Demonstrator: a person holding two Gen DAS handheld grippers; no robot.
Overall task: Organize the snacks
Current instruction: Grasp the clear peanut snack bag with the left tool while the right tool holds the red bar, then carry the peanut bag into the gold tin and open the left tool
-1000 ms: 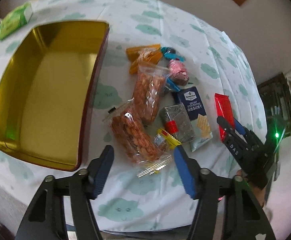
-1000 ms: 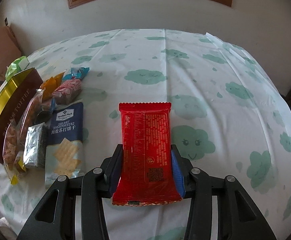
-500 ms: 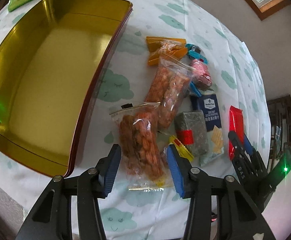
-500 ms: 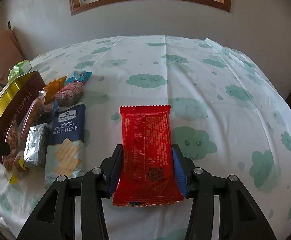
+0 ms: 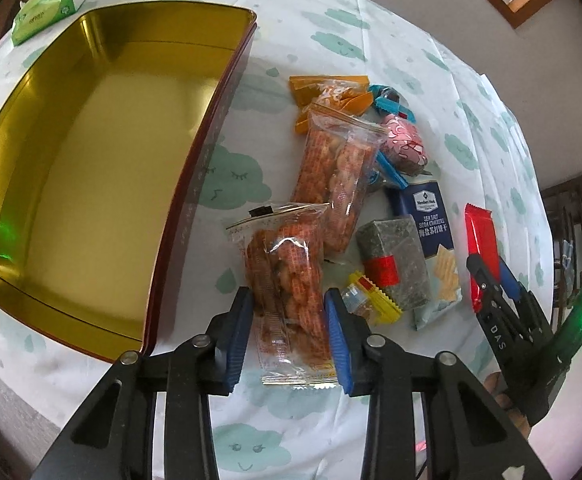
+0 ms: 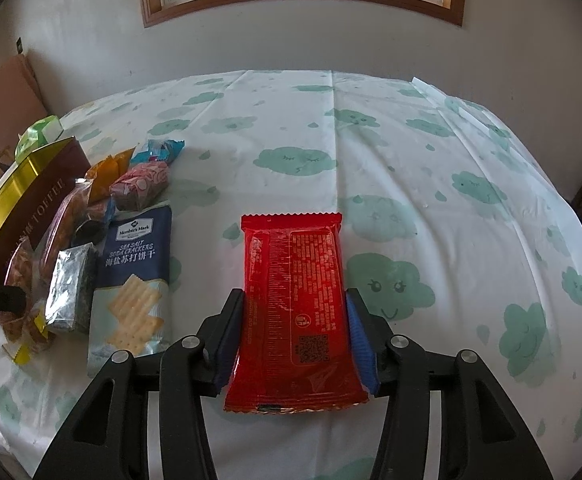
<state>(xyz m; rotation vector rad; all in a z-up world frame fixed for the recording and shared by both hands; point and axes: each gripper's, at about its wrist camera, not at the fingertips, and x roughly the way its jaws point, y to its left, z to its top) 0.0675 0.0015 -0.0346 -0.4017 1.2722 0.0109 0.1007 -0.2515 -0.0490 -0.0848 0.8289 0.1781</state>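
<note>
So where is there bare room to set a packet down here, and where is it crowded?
Free: the inside of the gold rectangular tin, and the cloud-print tablecloth beyond and beside the red foil packet. Crowded: the strip between tin and navy cracker packet, where clear bags of orange snacks overlap.

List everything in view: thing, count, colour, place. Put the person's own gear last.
tin: one, gold inside, brown outside, nothing in it, left of the snacks
tissue pack: one, green, beyond the tin
clear snack bags: two, orange contents, beside the tin
cracker pack: one, navy, right of the pile
foil block: one, silver with red band, overlapping the cracker pack
orange packet: one, far end of the pile
pink packet: one, next to it
red pack: one, apart, right
tablecloth: white, green clouds
left gripper: jaws closing around the nearer clear bag
right gripper: jaws either side of the red pack
</note>
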